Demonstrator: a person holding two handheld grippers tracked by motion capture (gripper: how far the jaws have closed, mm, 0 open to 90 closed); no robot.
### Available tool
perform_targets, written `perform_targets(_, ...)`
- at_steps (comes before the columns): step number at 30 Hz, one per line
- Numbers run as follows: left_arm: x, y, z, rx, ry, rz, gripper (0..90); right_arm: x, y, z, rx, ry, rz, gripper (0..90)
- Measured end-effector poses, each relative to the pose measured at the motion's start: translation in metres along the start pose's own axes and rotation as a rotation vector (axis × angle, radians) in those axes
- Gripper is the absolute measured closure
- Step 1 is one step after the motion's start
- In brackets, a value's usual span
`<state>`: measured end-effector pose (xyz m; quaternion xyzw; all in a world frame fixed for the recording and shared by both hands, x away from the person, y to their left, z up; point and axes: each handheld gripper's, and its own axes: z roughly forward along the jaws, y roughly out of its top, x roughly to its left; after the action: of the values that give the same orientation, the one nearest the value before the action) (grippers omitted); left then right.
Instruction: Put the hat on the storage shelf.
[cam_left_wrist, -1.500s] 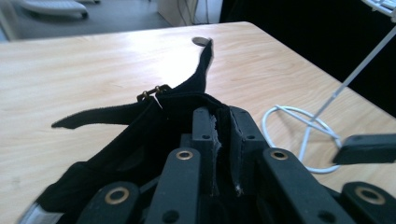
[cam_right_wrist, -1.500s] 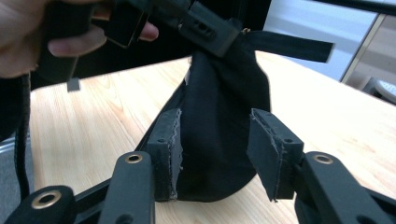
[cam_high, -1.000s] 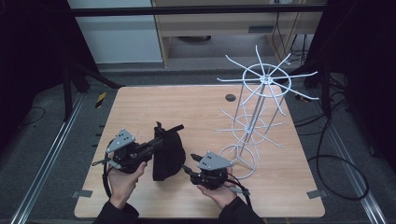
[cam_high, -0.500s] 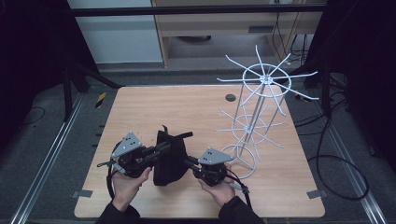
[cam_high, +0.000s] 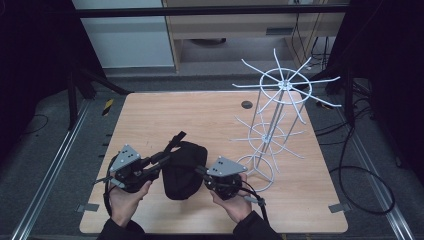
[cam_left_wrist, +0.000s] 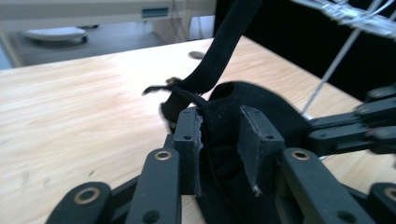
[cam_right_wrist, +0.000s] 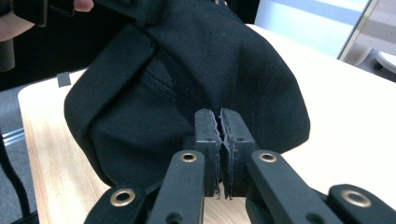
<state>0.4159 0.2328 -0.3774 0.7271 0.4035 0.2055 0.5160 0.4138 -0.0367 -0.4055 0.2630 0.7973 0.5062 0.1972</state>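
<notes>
On the wooden surface (cam_high: 150, 120) a black cap (cam_high: 182, 170) is held up between both grippers, well short of the white wire rack (cam_high: 272, 120). The right gripper (cam_right_wrist: 219, 122) is clamped on its fabric. The left gripper (cam_left_wrist: 219, 135) has just been opening, its jaws apart around the rim, so hanging it is still to do.

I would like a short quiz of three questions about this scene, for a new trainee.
1. True or false: the black cap hangs on the white wire rack.
2. Which gripper is pinched shut on the cap's fabric? A) left B) right
3. What rises from the cap near the left gripper?

Key:
1. False; it is between the two grippers, above the wooden table.
2. B, the right gripper.
3. A black strap.
</notes>
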Motion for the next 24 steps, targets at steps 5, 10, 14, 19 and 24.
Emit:
perform_targets(5,0.022,-0.014,-0.009,0.029,0.077,-0.022,66.5,0.013,0.014,0.019,0.018,0.007,-0.019,86.1)
perform_targets(10,0.050,-0.032,-0.013,0.074,0.131,-0.065,77.1,0.026,0.025,0.050,0.014,0.028,-0.027,83.1)
perform_targets(14,0.073,-0.051,-0.009,0.130,0.196,-0.095,81.2,0.033,0.027,0.074,0.030,0.030,-0.044,81.2)
perform_targets(19,0.083,-0.056,-0.011,0.134,0.226,-0.108,79.9,0.033,0.028,0.080,-0.004,0.034,-0.040,74.1)
perform_targets(24,0.082,-0.055,-0.012,0.132,0.235,-0.100,76.6,0.030,0.026,0.072,-0.062,0.021,-0.054,65.6)
